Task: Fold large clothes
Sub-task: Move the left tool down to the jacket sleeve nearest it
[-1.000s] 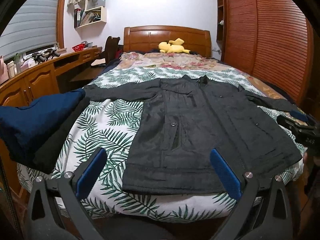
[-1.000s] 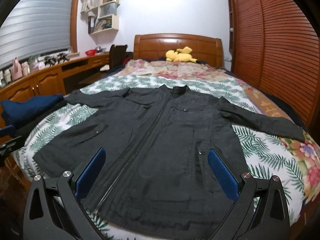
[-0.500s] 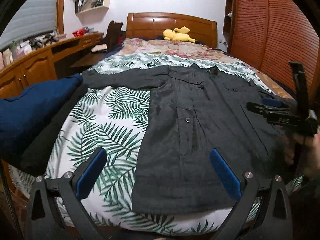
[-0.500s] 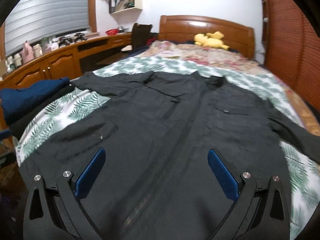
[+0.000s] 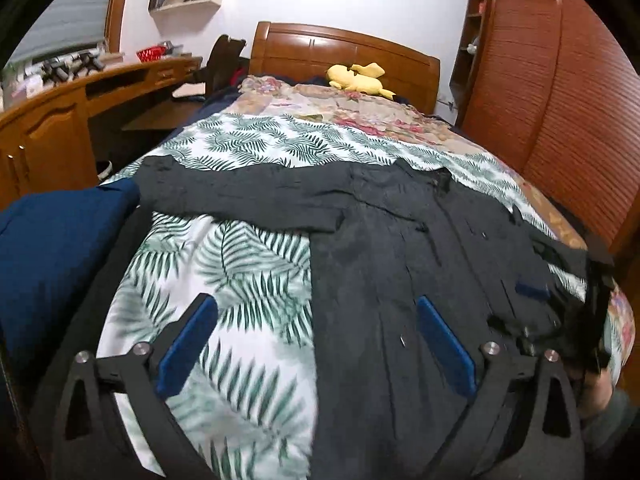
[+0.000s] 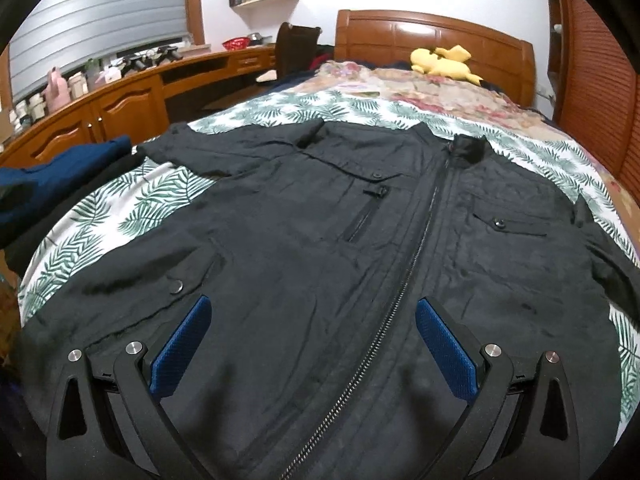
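A large black jacket (image 6: 320,248) lies flat, front up and zipped, on the palm-leaf bedspread (image 5: 240,264). One sleeve (image 5: 248,196) stretches out to the left. My left gripper (image 5: 316,320) hangs open low over the jacket's left side edge (image 5: 320,320), one finger above the bedspread and one above the cloth. Over the lower front of the jacket my right gripper (image 6: 312,320) is open, astride the zipper (image 6: 400,288). In the left wrist view the right gripper (image 5: 560,312) shows blurred at the right edge, held by a hand.
Folded navy and black clothes (image 5: 52,252) are stacked at the bed's left edge. A yellow plush toy (image 6: 444,62) lies by the wooden headboard (image 5: 344,52). A wooden desk with cabinets (image 6: 120,104) runs along the left, and a slatted wardrobe (image 5: 560,92) stands on the right.
Both grippers have moved forward and down toward the jacket, which now fills more of each view. Both stay open. The jacket has not moved.
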Available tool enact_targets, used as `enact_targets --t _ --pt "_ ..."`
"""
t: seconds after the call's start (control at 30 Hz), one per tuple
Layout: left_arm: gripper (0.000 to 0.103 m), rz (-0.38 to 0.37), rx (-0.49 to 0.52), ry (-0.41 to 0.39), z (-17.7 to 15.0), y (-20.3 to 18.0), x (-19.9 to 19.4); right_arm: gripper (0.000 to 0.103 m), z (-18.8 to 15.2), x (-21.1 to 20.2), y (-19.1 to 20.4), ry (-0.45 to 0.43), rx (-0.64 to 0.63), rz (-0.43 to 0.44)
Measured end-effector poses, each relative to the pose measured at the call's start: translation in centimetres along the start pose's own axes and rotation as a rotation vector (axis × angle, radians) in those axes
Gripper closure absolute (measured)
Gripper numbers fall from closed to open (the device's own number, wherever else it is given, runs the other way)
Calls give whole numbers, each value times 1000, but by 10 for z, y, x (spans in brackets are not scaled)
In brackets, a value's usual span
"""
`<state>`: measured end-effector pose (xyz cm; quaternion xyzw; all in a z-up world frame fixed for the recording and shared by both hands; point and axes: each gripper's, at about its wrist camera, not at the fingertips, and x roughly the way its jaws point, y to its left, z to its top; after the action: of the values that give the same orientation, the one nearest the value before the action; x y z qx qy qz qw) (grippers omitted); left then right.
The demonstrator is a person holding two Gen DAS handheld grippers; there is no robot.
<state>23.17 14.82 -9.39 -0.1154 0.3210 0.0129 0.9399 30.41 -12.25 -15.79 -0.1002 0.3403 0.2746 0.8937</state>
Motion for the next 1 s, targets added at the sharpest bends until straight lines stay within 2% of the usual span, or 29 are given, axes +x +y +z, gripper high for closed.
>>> enact_targets --t 0.07,0.13,0.2,0.33,0.4,0.5,0.6,0.67,0.83,0.97,1.0 --pt "7 -22 -27 8 13 12 17 0 1 5 0 8 -1 -5" --pt "8 -77 -56 16 25 21 33 0 1 10 1 18 1 -20" --pt "9 -81 -63 15 35 26 43 0 2 15 0 29 6 -17" --pt "12 -52 -60 23 56 33 72 0 1 21 -5 52 32 5" --pt "17 -37 -75 44 63 40 91 0 1 24 -8 65 45 18" --pt "20 9 -109 75 71 56 122 0 -1 27 -8 75 52 28" --pt "20 59 -166 96 75 79 149 0 -2 28 -7 79 54 31" --pt "20 74 -241 112 74 97 164 0 -2 28 -7 80 54 37" --pt "20 87 -363 137 66 117 182 0 -2 29 -3 82 41 53" --pt "20 121 -361 163 65 120 195 0 -3 30 0 82 25 53" --pt "26 125 -356 167 67 121 198 0 -3 30 1 81 24 52"
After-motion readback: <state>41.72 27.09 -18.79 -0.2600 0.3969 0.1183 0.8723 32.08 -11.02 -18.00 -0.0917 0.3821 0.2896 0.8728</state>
